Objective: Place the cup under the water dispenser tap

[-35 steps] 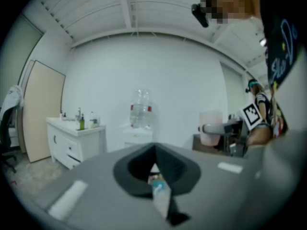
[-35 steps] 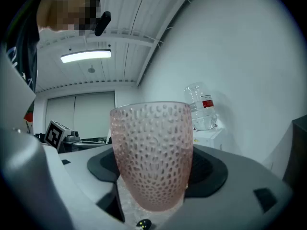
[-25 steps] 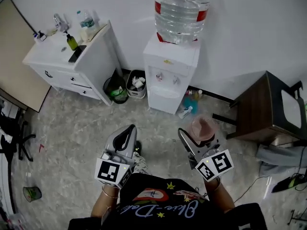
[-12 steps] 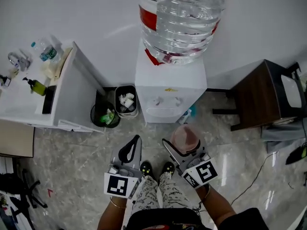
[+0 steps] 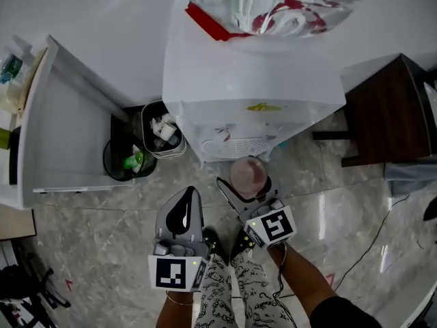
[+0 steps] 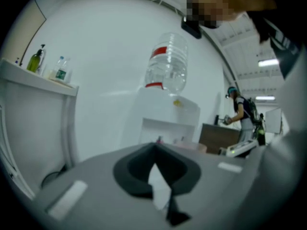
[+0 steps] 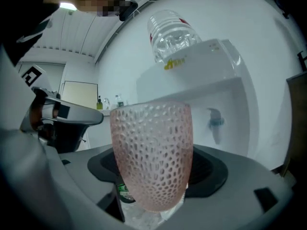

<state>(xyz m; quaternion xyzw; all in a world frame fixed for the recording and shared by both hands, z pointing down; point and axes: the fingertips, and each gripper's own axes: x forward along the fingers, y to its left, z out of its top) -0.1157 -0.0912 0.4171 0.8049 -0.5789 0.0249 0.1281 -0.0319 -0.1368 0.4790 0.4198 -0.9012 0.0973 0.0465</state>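
1. The step in hand is the carry-in. The cup (image 7: 151, 152), pink and dimpled, stands upright in the right gripper (image 5: 245, 190), whose jaws are clamped on its sides. It is in the air, just in front of the water dispenser (image 5: 252, 104) and low against its front face. It is not yet inside the recess.

2. In the right gripper view, the tap (image 7: 214, 121) hangs in the dispenser's recess, beyond the cup and off to its right. I judge the cup is not lined up under the spout yet.

3. The left gripper (image 5: 186, 200) has its jaws pressed together on nothing. It sits in front of the dispenser, towards its left side, and plays no part in this step.

4. The next move calls for easing the cup forward into the recess, keeping it upright, until its mouth is below the tap. The cup's base should then go down on the white grille (image 5: 235, 146) at the foot of the recess.

5. The jaws should let go only once the cup stands on the grille. The cup's rim needs to pass beneath the spout without knocking it, so a low, level approach seems the safer one.
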